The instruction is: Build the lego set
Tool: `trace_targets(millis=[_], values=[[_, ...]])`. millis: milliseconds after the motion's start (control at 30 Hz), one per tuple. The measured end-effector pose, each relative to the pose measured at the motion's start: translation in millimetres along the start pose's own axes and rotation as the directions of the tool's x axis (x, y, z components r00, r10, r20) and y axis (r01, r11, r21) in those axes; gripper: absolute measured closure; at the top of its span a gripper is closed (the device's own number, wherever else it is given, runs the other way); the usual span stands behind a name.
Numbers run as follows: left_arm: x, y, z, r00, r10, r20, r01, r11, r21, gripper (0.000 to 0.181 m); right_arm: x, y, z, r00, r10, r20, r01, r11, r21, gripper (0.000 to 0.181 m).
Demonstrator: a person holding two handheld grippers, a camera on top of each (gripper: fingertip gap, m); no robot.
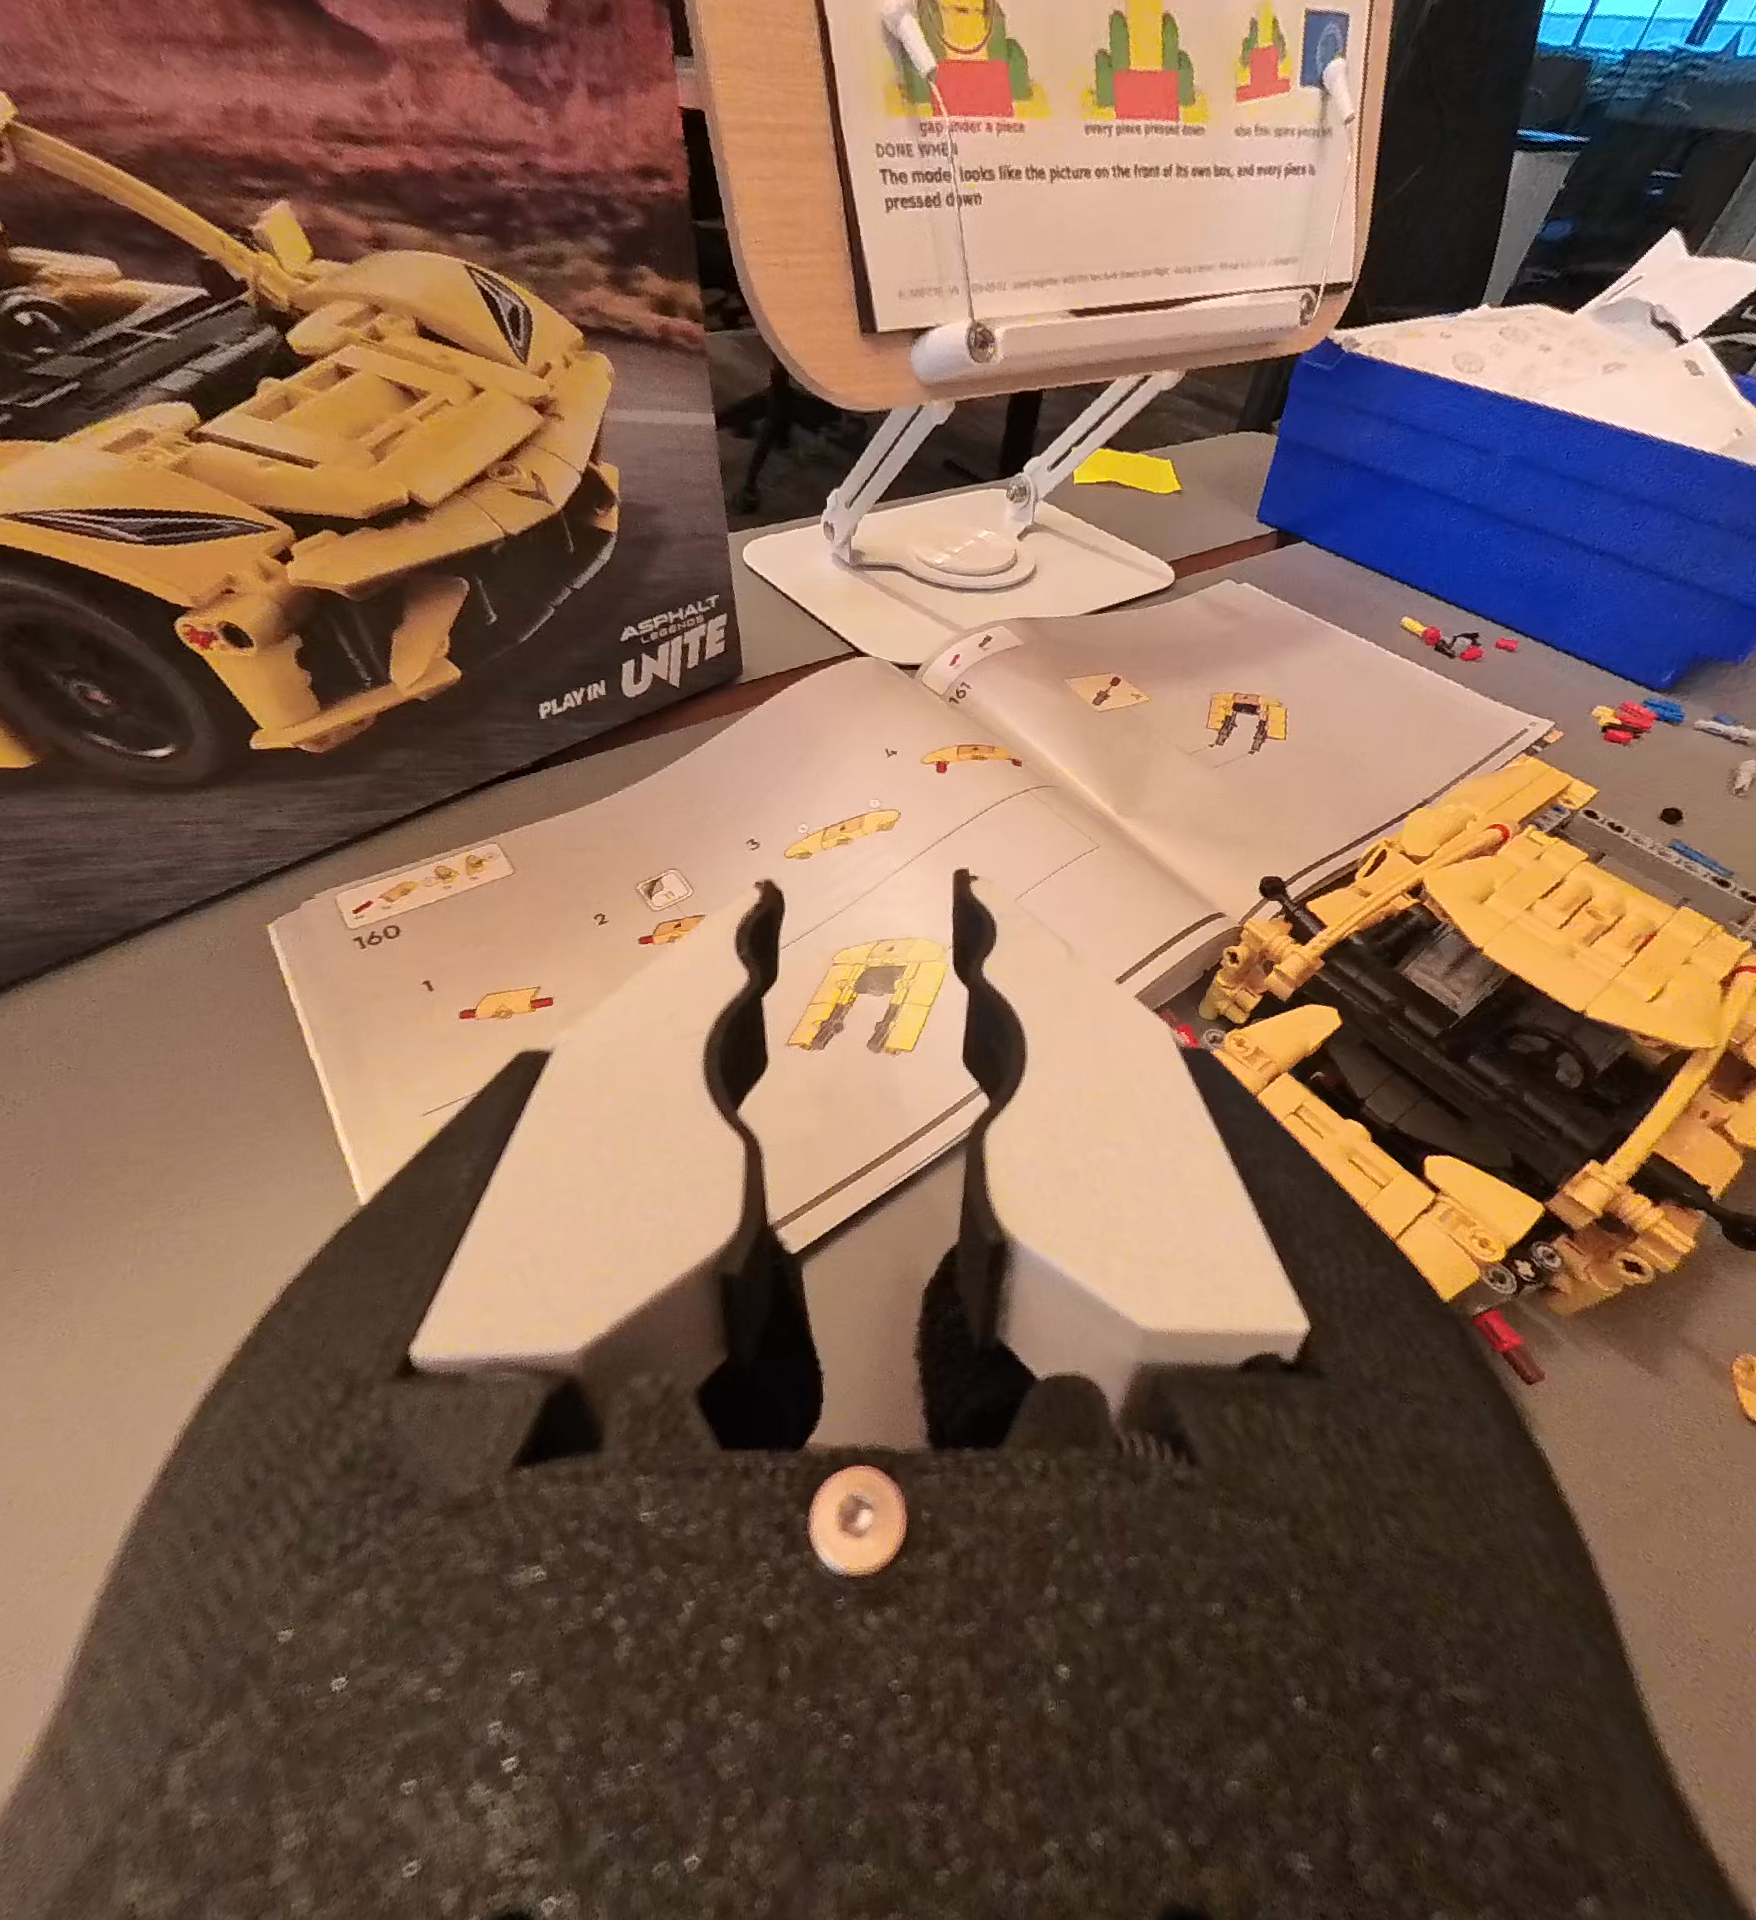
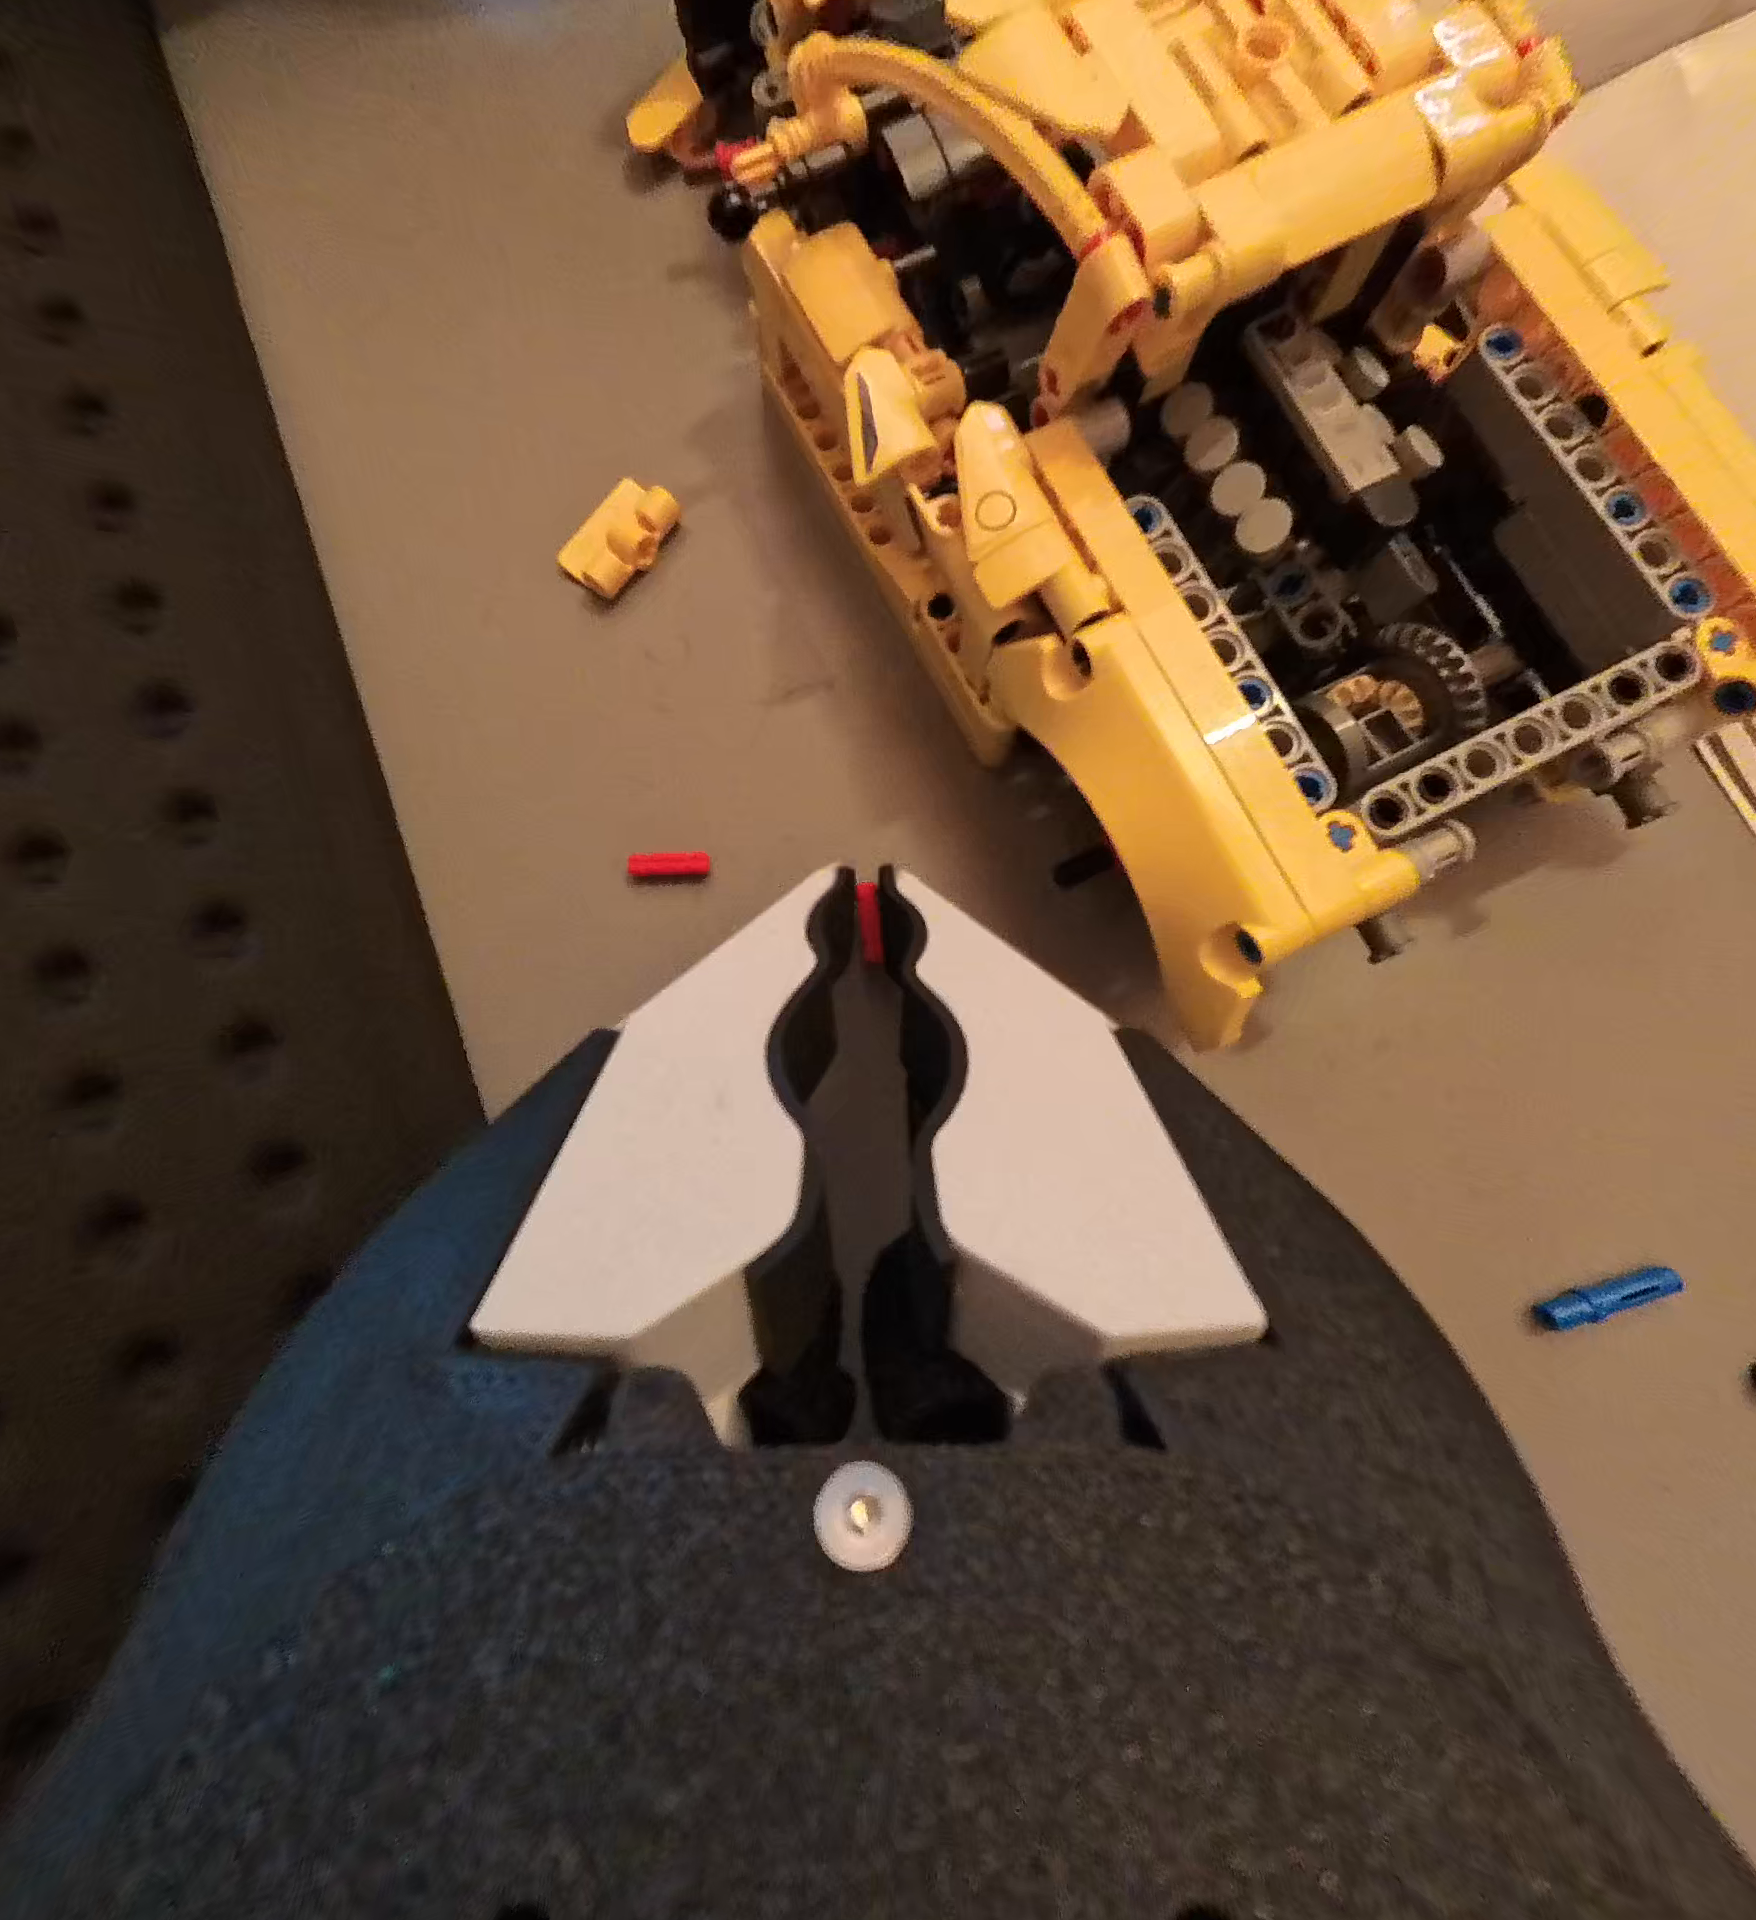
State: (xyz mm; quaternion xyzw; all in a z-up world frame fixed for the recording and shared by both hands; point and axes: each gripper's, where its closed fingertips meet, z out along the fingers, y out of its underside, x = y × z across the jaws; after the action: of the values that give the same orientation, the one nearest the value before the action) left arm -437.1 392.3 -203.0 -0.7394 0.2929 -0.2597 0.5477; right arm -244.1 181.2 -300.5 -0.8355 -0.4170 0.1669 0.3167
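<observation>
The left gripper hangs over the open instruction booklet with its jaws apart and nothing between them, the printed steps showing through the gap. To its right on the grey desk sits the half-built yellow car, its black cabin exposed under a yellow roof panel and thin curved hoses. Behind the booklet stands the set's box with a picture of the finished car, next to it a wooden sheet holder on a white stand, and farther right a blue bin stuffed with paper bags. Small loose pieces lie scattered on the desk near the bin. From the other side, the right gripper has its jaws pinched together on a small red pin, held at the very tips just short of the car's open rear frame, not touching it. Another red pin lies on the desk just left of the tips, a yellow connector piece lies beyond it, and a blue pin rests off to the right.
</observation>
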Motion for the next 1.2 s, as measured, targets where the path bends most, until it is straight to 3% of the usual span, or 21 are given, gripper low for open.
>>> trace_targets(millis=[200, 300, 400, 500, 567, 633, 700, 767, 833, 967, 1200], values=[[-11, 4, -5, 0.998, -0.041, 0.043, 0.043, 0.999, -0.026, 0.149, -1, 1, 3, 1.000, 0.024, 0.008, -0.024, 0.999, 0.022, 0.177], [-12, -5, -28, 0.994, -0.110, 0.015, 0.110, 0.994, 0.015, 0.149, 0, 0, 2, 0.999, 0.034, 0.003, -0.034, 0.999, 0.032, 0.166], [-21, -12, -85, 0.969, -0.245, -0.033, 0.247, 0.968, 0.054, 0.149, 2, -8, -9, 0.998, 0.054, -0.019, -0.053, 0.995, 0.083, 0.159], [-51, 5, -158, 0.969, -0.218, 0.118, 0.216, 0.976, 0.030, 0.149, 8, -20, -24, 0.988, 0.136, -0.076, -0.117, 0.969, 0.219, 0.160], [-63, 36, -196, 0.965, -0.131, 0.225, 0.156, 0.983, -0.098, 0.149, 9, -25, -31, 0.970, 0.231, -0.077, -0.200, 0.936, 0.289, 0.164], [-55, 74, -213, 0.966, -0.108, 0.235, 0.169, 0.952, -0.257, 0.149, 8, -32, -32, 0.965, 0.253, -0.068, -0.216, 0.916, 0.337, 0.159], [-36, 98, -214, 0.964, -0.164, 0.207, 0.227, 0.916, -0.331, 0.149, 10, -37, -33, 0.969, 0.224, -0.102, -0.174, 0.918, 0.356, 0.158], [-25, 101, -205, 0.967, -0.168, 0.192, 0.221, 0.928, -0.301, 0.149, 4, -35, -27, 0.976, 0.203, -0.076, -0.167, 0.927, 0.335, 0.157], [-28, 106, -193, 0.971, -0.120, 0.208, 0.179, 0.940, -0.292, 0.149, 0, -33, -23, 0.981, 0.174, -0.082, -0.141, 0.942, 0.305, 0.155], [-40, 138, -177, 0.968, -0.133, 0.212, 0.213, 0.882, -0.421, 0.148, -1, -33, -25, 0.983, 0.150, -0.102, -0.111, 0.942, 0.317, 0.157], [-61, 146, -197, 0.946, -0.042, 0.321, 0.199, 0.857, -0.476, 0.141, 5, -35, -32, 0.976, 0.200, -0.085, -0.157, 0.919, 0.362, 0.158]])
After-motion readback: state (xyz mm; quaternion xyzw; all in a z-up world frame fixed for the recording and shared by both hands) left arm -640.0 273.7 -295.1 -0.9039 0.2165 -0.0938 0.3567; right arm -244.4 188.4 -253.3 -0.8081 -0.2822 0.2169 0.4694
